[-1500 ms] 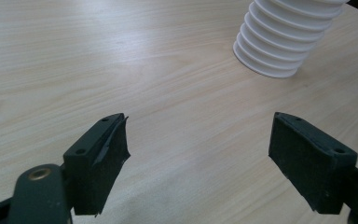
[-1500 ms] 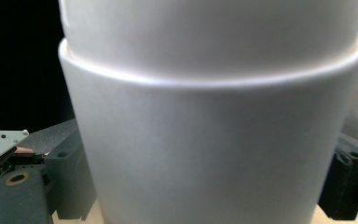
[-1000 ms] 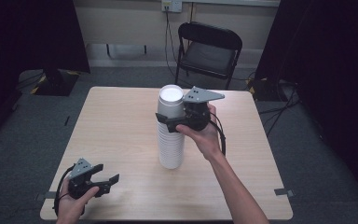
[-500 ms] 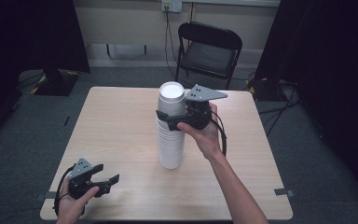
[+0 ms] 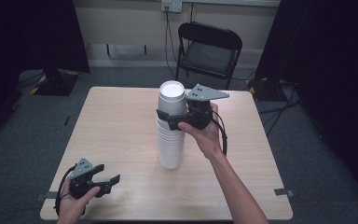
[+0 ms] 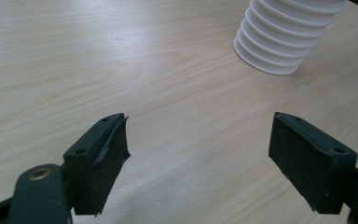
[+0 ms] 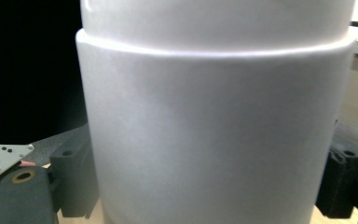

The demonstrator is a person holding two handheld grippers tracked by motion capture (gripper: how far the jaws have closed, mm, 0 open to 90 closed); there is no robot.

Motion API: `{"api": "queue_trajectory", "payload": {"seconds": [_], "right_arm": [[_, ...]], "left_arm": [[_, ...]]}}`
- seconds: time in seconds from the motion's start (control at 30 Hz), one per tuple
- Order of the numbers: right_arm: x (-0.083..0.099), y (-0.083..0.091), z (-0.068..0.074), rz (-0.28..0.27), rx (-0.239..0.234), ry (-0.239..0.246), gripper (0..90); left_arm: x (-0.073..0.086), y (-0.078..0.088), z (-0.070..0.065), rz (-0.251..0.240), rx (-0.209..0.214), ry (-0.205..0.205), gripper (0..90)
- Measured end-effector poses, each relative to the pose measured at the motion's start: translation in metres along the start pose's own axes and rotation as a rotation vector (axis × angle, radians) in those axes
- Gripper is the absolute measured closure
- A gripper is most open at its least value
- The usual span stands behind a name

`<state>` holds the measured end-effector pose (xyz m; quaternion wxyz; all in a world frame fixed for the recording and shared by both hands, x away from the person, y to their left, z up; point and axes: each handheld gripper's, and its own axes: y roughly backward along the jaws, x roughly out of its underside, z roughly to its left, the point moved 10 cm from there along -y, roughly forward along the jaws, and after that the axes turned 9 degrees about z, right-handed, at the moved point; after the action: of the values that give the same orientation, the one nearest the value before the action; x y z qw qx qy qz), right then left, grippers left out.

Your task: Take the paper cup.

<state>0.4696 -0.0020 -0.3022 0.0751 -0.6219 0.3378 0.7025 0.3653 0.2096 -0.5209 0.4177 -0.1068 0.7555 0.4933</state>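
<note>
A tall stack of white foam cups (image 5: 170, 145) stands upside down near the middle of the wooden table (image 5: 116, 121). My right gripper (image 5: 172, 113) is at the top of the stack, shut on the top cup (image 5: 172, 97), one jaw on each side. In the right gripper view that cup (image 7: 214, 130) sits pressed between the jaws of the right gripper (image 7: 209, 186). My left gripper (image 5: 108, 183) rests low at the table's near left corner, open and holding nothing. In the left gripper view the left gripper (image 6: 205, 154) faces the stack's base (image 6: 279, 44), well short of it.
A black folding chair (image 5: 209, 51) stands behind the table's far edge. Dark curtains hang at both sides. Bare tabletop lies left of the stack and between it and the left gripper.
The right gripper and the top cup have risen very slightly on the stack. The left gripper has not moved.
</note>
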Motion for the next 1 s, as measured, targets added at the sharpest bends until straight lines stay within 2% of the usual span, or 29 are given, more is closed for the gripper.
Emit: {"api": "queue_trajectory", "payload": {"seconds": [0.4,1.0], "right_arm": [[-0.01,0.004,-0.001,-0.029,0.009,-0.009,13.9],[-0.024,0.012,-0.002,-0.062,0.015,-0.005,14.2]], "left_arm": [[-0.001,0.001,-0.004,-0.009,0.011,-0.029,19.3],[-0.002,0.001,-0.002,-0.017,0.002,-0.026,19.3]]}}
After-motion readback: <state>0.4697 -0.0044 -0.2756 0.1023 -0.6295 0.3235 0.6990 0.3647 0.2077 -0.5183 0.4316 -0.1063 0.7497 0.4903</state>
